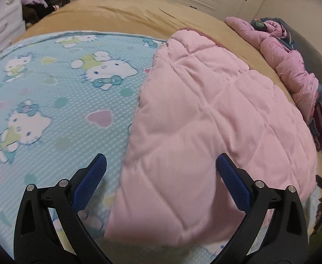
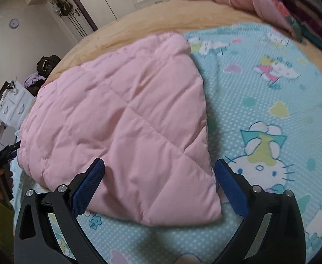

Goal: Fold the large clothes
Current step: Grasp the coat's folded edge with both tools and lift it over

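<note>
While the tan bed [image 1: 125,11] carries a blue cartoon-cat sheet [image 1: 50,101], the folded pink quilted garment [image 2: 125,118] lies flat on that sheet; left gripper [image 1: 161,182] and right gripper [image 2: 160,182] both spread apart, empty, above its near edge

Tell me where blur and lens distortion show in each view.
Left wrist view: the pink quilted garment smears near the bottom, the bed bulges, corners go black. Right wrist view: garment stitching is crisp, but the cartoon sheet blurs toward the top right; same barrel curve.
</note>
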Available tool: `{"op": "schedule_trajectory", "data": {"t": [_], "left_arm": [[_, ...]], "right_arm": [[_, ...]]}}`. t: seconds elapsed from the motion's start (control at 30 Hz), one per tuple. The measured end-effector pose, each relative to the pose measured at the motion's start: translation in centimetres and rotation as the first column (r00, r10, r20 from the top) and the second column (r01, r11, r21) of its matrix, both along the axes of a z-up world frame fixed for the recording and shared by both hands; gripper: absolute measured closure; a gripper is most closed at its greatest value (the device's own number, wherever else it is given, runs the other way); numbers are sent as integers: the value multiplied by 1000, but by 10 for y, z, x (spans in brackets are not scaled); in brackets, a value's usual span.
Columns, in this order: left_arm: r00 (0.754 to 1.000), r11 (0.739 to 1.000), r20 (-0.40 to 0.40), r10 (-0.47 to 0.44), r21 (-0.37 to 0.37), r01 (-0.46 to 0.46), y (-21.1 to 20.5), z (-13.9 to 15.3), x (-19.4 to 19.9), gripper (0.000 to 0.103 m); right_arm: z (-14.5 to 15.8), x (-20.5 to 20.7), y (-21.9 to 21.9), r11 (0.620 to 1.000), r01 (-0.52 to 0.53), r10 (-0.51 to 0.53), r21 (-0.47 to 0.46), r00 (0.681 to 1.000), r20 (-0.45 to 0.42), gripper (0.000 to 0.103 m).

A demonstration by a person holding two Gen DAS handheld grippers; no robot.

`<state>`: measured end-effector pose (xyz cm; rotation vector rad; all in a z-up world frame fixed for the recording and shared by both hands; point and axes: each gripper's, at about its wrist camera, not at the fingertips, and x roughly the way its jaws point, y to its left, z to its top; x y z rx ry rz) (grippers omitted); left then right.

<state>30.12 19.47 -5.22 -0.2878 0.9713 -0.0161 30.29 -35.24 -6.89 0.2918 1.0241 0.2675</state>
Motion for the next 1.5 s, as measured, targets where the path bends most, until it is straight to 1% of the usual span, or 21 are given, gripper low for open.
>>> {"op": "schedule_trajectory", "data": {"t": [0.1, 0.2, 0.27, 0.43, 0.57, 0.8, 0.93, 0.97, 1.0, 1.03, 1.23, 1.27, 1.33, 1.4, 1.43, 1.5], "left_arm": [[999, 999, -22, -25, -38, 24, 2, -8, 13, 8], [996, 993, -62, -56, -108, 49, 8, -22, 26, 8], [995, 989, -68, -66, -138, 56, 10, -26, 30, 8], [992, 986, -81, -101, -142, 88, 7, -33, 39, 8], [988, 985, -103, -117, -139, 102, 3, -36, 46, 8], [985, 985, -111, -136, -122, 122, -8, -40, 61, 8], [986, 985, -97, -139, -113, 127, -18, -40, 69, 9], [986, 985, -93, -139, -113, 128, -23, -39, 75, 11], [986, 983, -80, -146, -125, 135, -26, -39, 76, 18], [986, 981, -73, -150, -137, 140, -32, -38, 81, 21], [988, 982, -45, -151, -123, 145, -53, -34, 90, 31], [987, 982, -40, -156, -115, 151, -53, -34, 89, 34], [986, 982, -35, -161, -105, 157, -57, -33, 86, 40], [985, 983, -30, -171, -68, 168, -66, -26, 85, 48], [984, 984, -29, -175, -52, 173, -67, -25, 83, 50], [984, 984, -28, -174, -42, 173, -69, -21, 82, 55]], "right_arm": [[-10, 13, -3, 999, -10, 12, 46, 1000, -27, 4], [-18, 26, -4, 996, -21, 25, 87, 998, -51, 4], [-22, 33, -4, 994, -31, 38, 103, 997, -65, 4], [-32, 55, -7, 985, -59, 77, 163, 991, -110, 4], [-34, 68, -4, 979, -90, 114, 181, 985, -127, 4], [-38, 91, 1, 970, -125, 155, 211, 979, -131, 4], [-40, 100, 6, 968, -142, 170, 208, 978, -123, 4], [-40, 107, 6, 968, -144, 171, 205, 978, -121, 4], [-41, 110, 7, 968, -146, 172, 203, 978, -118, 4], [-41, 112, 6, 968, -148, 174, 203, 978, -115, 4], [-41, 113, 9, 965, -148, 174, 218, 979, -104, 5], [-41, 111, 10, 964, -149, 174, 220, 980, -101, 7], [-38, 108, 12, 960, -155, 178, 231, 981, -79, 13], [-33, 105, 11, 957, -154, 175, 244, 982, -65, 24], [-29, 105, 12, 957, -156, 175, 244, 983, -61, 28], [-21, 101, 11, 959, -157, 174, 234, 983, -54, 40]]}}
